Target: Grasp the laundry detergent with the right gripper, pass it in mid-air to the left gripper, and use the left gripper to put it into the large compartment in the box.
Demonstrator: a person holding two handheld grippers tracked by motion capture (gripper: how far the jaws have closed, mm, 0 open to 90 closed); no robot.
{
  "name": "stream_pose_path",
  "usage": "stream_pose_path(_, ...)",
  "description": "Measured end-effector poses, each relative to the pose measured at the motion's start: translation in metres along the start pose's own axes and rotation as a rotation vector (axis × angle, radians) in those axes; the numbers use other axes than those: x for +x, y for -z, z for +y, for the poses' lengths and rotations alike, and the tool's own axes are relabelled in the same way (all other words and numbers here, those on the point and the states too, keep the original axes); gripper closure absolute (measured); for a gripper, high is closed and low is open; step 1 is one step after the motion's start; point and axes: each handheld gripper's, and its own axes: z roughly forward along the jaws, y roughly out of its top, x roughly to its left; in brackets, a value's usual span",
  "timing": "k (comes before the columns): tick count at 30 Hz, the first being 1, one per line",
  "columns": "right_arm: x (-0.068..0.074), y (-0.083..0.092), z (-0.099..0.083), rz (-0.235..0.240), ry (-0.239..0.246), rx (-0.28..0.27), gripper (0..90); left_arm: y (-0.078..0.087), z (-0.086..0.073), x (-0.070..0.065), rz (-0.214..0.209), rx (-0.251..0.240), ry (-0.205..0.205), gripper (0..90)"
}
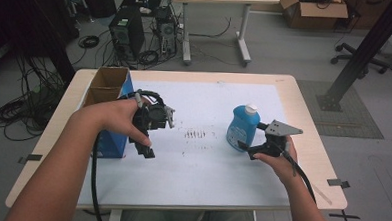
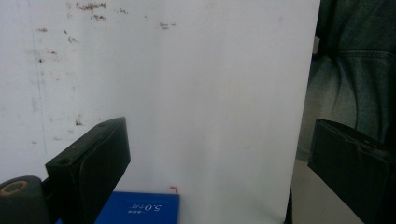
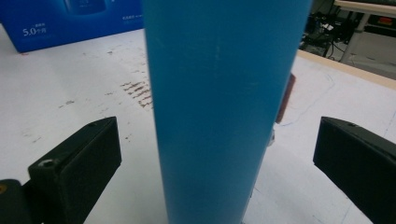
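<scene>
R gripper [image 1: 246, 148] at approx 3 o'clock on the table [image 1: 303, 120], jaws spread wide either side of the blue bottle [image 1: 242, 126]. Bottle stands upright w/ white cap on the white sheet [image 1: 206, 171], between the jaws but no contact visible in the right gripper view. L gripper [image 1: 145, 147] at approx 9 o'clock, jaws wide, holding nothing, pointing down at the sheet just beside the blue box [image 1: 114, 137]. Box is open on top, cardboard inside. Dark smudges [image 1: 195, 134] on the sheet between grippers.

Overhead forward; gripper cameras close on table [image 1: 304, 100]
</scene>
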Motion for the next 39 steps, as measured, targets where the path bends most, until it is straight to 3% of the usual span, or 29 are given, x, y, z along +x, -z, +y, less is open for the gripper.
stream_pose_path(25, 0.003, -0.021, -0.006, -0.038, -0.029, -0.039, 0.4, -0.001, 0.003, 0.0, -0.003, -0.021, -0.016, 5.8)
stream_pose_path(39, 0.005, -0.023, -0.006, -0.052, -0.008, -0.049, 10.5, -0.001, 0.003, 0.001, -0.002, -0.026, -0.016, 5.9)
